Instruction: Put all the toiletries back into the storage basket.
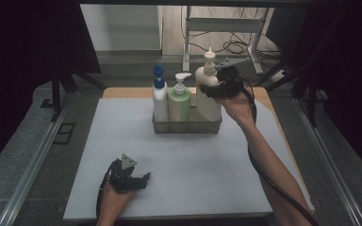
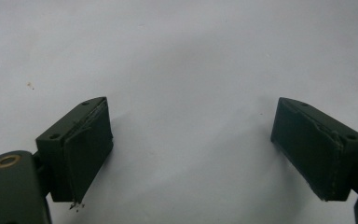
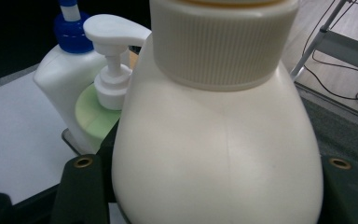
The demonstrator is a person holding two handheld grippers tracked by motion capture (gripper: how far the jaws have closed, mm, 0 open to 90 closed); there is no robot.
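Observation:
A cream pump bottle (image 1: 209, 109) stands at the right end of a metal basket (image 1: 186, 127). My right gripper (image 1: 209, 90) is shut on its shoulder, coming from the right. In the right gripper view the cream bottle (image 3: 214, 140) sits between my two jaws, which press its sides, with my right gripper (image 3: 214, 196) low in the picture. A green pump bottle (image 1: 179, 106) and a white bottle with a blue cap (image 1: 160, 101) stand beside it in the basket. My left gripper (image 1: 143, 181) rests open near the table's front, its fingers (image 2: 86, 144) wide apart over bare sheet.
A white sheet (image 1: 122, 132) covers the table. The green bottle (image 3: 93, 116) and the blue-capped bottle (image 3: 60, 74) stand close to the left of the held one. Beyond the far edge are a metal stand (image 1: 226, 28) and floor cables (image 1: 235, 46).

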